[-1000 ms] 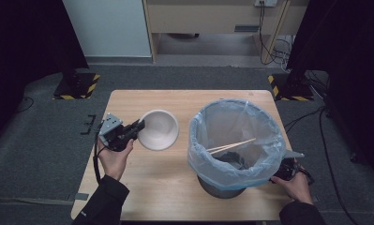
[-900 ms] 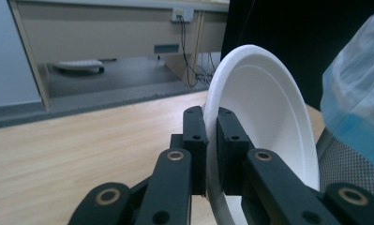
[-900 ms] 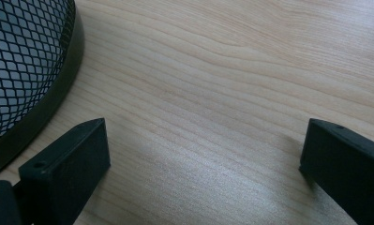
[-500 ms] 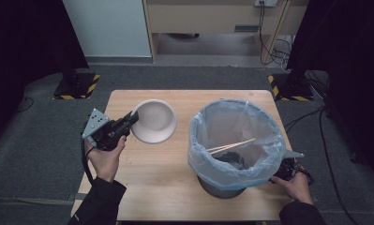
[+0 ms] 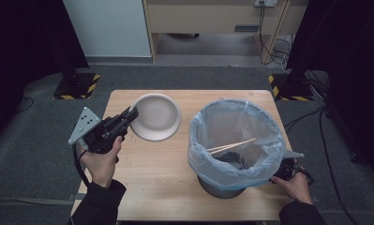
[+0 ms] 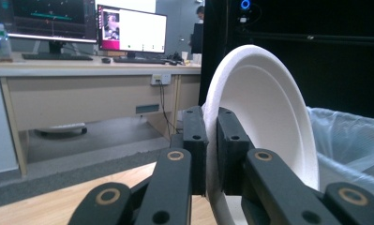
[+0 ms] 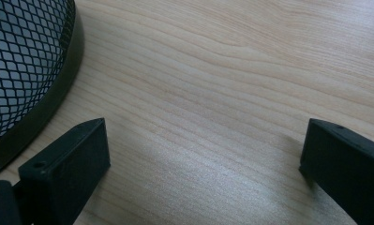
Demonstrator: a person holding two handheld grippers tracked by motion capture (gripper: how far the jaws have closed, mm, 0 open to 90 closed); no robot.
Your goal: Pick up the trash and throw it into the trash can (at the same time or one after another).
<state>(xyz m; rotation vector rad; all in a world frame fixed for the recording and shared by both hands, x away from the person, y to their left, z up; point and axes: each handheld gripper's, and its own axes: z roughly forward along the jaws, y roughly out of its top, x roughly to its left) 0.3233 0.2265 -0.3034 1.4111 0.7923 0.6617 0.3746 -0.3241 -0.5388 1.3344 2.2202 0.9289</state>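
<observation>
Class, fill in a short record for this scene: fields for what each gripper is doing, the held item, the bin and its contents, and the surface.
left gripper: shut on the rim of the plate
plate: white, tilted, lifted off the table
right gripper: jaws open, nothing between them, low over the table beside the bin's base
bin: mesh, lined with a blue bag
in bin: chopsticks
table: light wood
</observation>
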